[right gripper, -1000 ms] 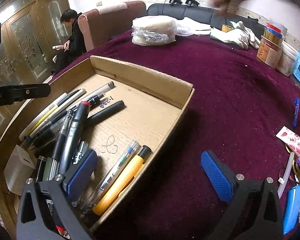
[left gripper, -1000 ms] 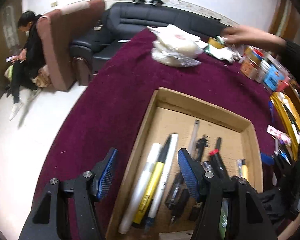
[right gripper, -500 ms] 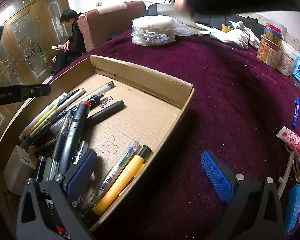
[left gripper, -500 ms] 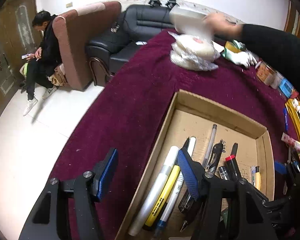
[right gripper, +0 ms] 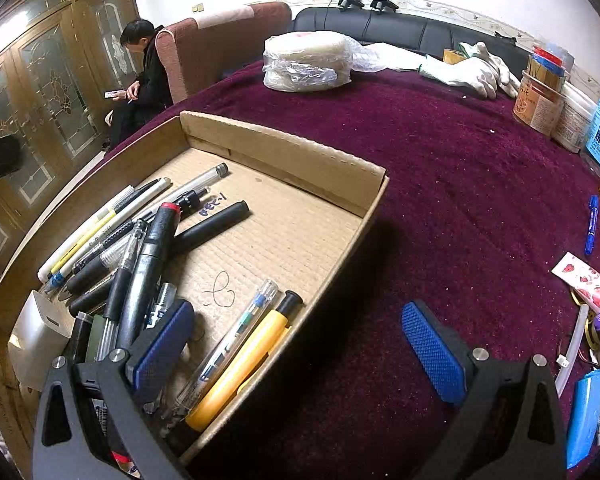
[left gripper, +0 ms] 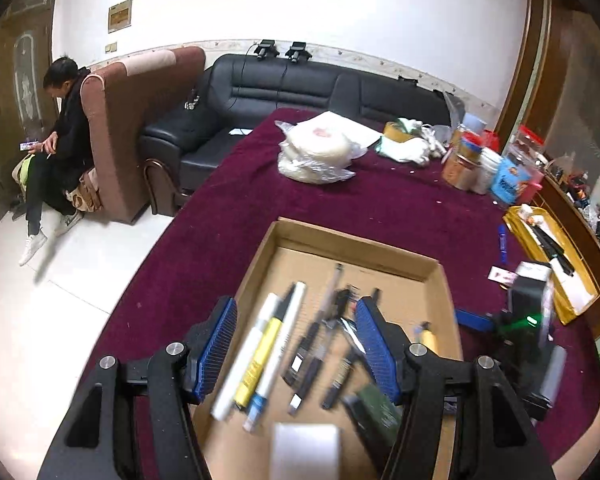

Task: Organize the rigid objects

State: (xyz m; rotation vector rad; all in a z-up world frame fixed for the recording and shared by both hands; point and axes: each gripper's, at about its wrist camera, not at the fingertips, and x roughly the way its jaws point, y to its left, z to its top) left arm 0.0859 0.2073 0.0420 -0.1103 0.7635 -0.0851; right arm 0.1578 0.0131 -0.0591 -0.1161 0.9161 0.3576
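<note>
While both grippers hang over the near end of the cardboard tray (right gripper: 284, 156), their fingers stand spread and pinch nothing: the left gripper (left gripper: 296, 344) above the pens, the right gripper (right gripper: 300, 344) straddling the tray's right wall. Much looks sorted already: markers, gel pens and a yellow pen (right gripper: 240, 364) lie heaped in the tray with a small white box (right gripper: 40, 336). Left on the maroon table (right gripper: 440, 184) are a blue marker (right gripper: 591, 224), a strawberry-printed packet (right gripper: 588, 282) and a blue item (right gripper: 586, 412) at the right edge. Ink scribbles mark the tray floor; I cannot read them. Farther off sit a bagged white stack (right gripper: 306, 60), white gloves (right gripper: 472, 70) and labelled tubs (right gripper: 540, 100), their print illegible.
</note>
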